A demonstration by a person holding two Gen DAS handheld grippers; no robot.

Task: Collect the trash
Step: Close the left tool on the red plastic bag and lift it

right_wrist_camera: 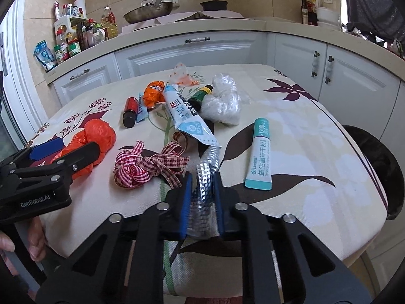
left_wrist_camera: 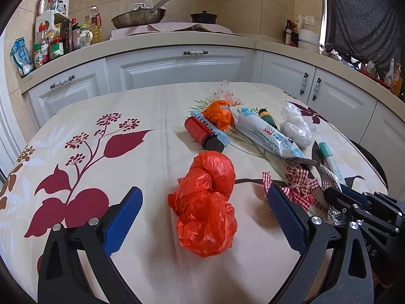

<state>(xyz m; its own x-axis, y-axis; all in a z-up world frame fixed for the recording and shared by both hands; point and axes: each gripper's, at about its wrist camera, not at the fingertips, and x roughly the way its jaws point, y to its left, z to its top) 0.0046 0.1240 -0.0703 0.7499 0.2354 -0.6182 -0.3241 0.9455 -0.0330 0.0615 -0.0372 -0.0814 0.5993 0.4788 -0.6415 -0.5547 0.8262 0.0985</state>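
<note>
I see 2 matte black grippers, left gripper (left_wrist_camera: 202,217) and right gripper (right_wrist_camera: 202,190), each with 2 ribbed blue finger pads (left_wrist_camera: 124,220) and silver round screws at the pivots. White "GenRobot.AI" lettering marks the left body.

My blue pads (right_wrist_camera: 187,197) look ribbed and rubbery against crinkly embossed foil (right_wrist_camera: 203,177); beside it lie a woven gingham ribbon (right_wrist_camera: 149,167) and a glossy red plastic bag (left_wrist_camera: 206,202).
</note>
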